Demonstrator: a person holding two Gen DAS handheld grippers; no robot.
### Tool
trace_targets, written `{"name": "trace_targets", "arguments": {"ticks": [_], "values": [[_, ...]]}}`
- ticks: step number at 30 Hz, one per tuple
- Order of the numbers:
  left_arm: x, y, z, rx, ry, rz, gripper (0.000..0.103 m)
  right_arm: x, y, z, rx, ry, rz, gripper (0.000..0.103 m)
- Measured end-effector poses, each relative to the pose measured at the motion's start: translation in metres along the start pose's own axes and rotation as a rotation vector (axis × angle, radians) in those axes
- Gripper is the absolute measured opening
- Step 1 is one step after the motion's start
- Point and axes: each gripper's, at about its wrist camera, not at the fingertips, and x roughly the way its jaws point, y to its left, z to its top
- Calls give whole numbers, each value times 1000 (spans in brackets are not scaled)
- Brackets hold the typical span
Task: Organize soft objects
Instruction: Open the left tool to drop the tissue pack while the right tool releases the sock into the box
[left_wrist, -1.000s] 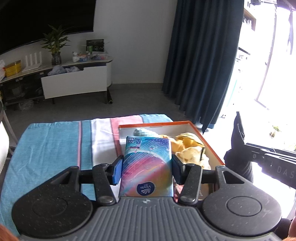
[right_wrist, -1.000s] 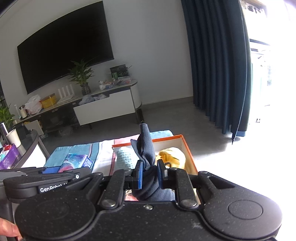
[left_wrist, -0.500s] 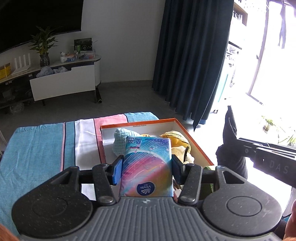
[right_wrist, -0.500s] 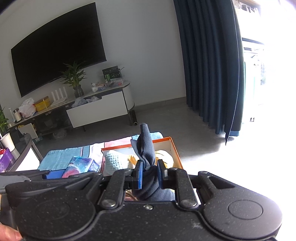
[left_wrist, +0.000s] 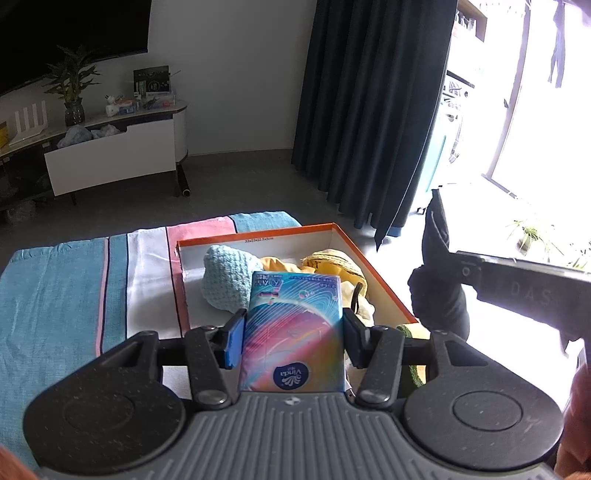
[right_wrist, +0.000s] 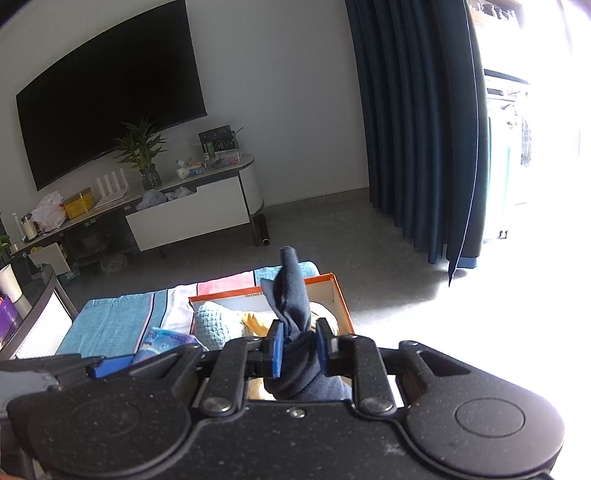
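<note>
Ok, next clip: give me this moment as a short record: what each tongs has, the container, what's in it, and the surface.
left tongs: shut on tissue pack
right tongs: opening, dark navy cloth between the pads
container: orange-rimmed box, open top
in box: light blue knit item, yellow soft items
surface: striped towel under the box
</note>
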Motion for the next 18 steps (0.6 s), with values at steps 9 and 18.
{"name": "trace_targets", "arguments": {"ticks": [9,18], "values": [[5,-6,-4,-1,22,-31,53,-6,-7,3,11,-64,8,48],[2,-15,-12,13,27,-61,82,-20,-14,4,15,-95,-12,48]]}}
